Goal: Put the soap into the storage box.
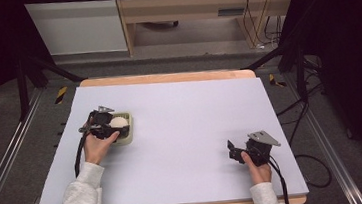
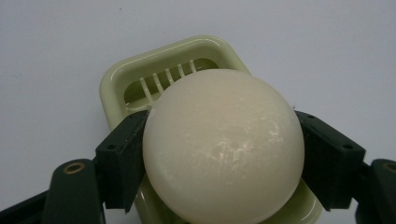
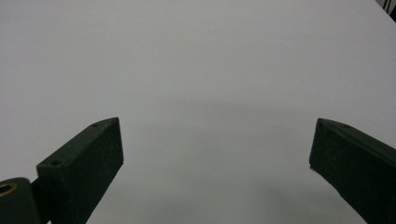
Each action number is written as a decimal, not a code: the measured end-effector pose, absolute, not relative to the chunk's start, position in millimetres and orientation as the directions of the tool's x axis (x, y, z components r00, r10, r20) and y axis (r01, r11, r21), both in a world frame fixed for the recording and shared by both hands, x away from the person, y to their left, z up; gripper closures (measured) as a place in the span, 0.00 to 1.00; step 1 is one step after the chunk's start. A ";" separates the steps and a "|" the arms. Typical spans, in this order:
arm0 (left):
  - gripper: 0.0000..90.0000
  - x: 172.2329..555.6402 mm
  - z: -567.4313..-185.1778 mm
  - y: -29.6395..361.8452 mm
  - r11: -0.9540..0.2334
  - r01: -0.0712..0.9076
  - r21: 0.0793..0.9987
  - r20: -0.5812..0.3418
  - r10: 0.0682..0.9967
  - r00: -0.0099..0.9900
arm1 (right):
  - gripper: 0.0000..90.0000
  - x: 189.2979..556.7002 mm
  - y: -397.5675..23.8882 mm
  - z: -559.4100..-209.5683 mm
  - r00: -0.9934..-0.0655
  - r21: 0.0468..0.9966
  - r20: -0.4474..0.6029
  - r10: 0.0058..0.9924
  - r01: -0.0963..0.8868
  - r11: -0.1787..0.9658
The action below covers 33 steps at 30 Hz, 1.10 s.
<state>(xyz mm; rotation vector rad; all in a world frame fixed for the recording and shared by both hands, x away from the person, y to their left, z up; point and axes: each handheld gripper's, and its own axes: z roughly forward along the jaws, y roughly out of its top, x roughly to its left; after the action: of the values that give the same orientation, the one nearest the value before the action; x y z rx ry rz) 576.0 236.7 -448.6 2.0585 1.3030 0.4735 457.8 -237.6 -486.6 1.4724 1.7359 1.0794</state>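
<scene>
Left gripper (image 1: 104, 123): clamped on the white ball (image 2: 223, 145), one black jaw on each flank at the widest girth.
Right gripper (image 3: 215, 163): released, jaws spread wide, nothing between them except bare table (image 3: 201, 70).
White ball, place: between the left jaws, directly above the pale green slotted tray (image 2: 140, 74); contact between underside and tray not determinable.
Tray, place: beyond and beneath the left jaws, slotted opening visible just past the ball's far edge.
White ball, surface: smooth, faintly scuffed, matt sheen; judged slippery against flat pads.
White ball, stiffness: no dent visible at the pads; judged hard or near-hard, weight not determinable.
White ball, risk: round form gives narrow contact on each side; likely to squirt forward or drop if grip shifts off the midline.
Recommended hold: across the equator, pads opposite each other, as seated now; avoid gripping above or below centre.
Tray, handling: judged light, rigid plastic; liable to slide on the table if nudged.
Left hand (image 1: 98, 146), pose: forearm in from the near edge, gripper pointed away from the person and tilted down over the tray.
Right hand (image 1: 257, 170), pose: low over the table well apart from the tray, jaws aimed toward the table's middle.
</scene>
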 end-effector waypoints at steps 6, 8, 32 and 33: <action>0.26 575.7 -448.1 236.9 -0.290 0.662 0.691 -0.042 0.898 0.438 | 0.04 457.7 -237.5 -486.5 -0.193 0.875 0.051 0.980 0.481 0.049; 0.26 575.6 -447.3 238.5 -0.283 0.660 0.696 -0.044 0.900 0.433 | 0.04 457.7 -237.6 -486.6 -0.194 0.876 0.052 0.980 0.480 0.048; 0.19 556.0 -425.0 238.1 -0.247 0.598 0.763 -0.069 0.888 0.455 | 0.04 457.5 -238.1 -486.5 -0.187 0.877 0.058 0.981 0.479 0.040; 0.19 554.2 -423.6 237.7 -0.248 0.595 0.764 -0.070 0.886 0.459 | 0.04 457.4 -238.2 -486.5 -0.189 0.877 0.057 0.980 0.479 0.041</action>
<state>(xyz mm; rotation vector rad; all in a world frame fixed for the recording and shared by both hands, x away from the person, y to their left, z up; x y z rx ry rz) 554.2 237.7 -423.6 1.9590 1.2352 0.4923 457.4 -238.2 -486.5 1.4773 1.7290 1.0835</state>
